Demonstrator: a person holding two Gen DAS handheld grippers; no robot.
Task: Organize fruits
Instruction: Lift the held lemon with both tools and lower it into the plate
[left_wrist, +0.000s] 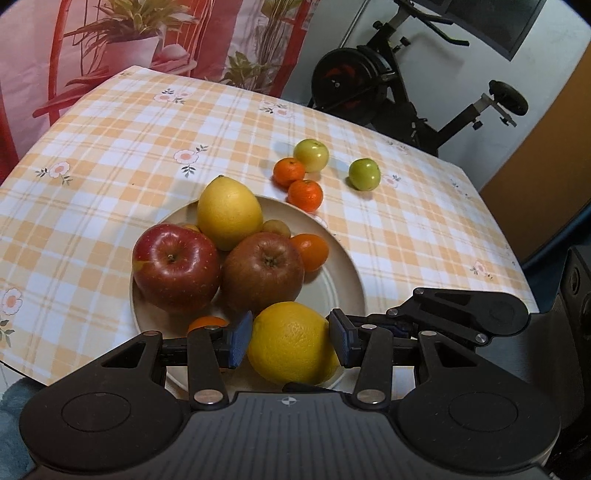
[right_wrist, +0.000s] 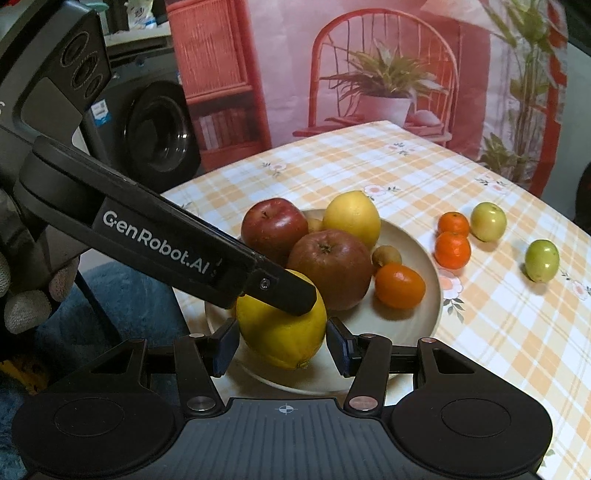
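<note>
While both tongs hovered part-open, my left tongs (left_wrist: 290, 341) and right tongs (right_wrist: 282, 345) each bracketed the orange (left_wrist: 291, 343), gripping nothing.

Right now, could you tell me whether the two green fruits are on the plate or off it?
Off it. Both green fruits sit on the checked tablecloth beyond the plate, beside two small oranges.

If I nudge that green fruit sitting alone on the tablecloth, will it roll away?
Probably. The lone green fruit looks round and smooth, so a nudge would likely roll it. Nothing beside it on the flat tablecloth would stop it. It looks firm, unlikely to squash.
</note>
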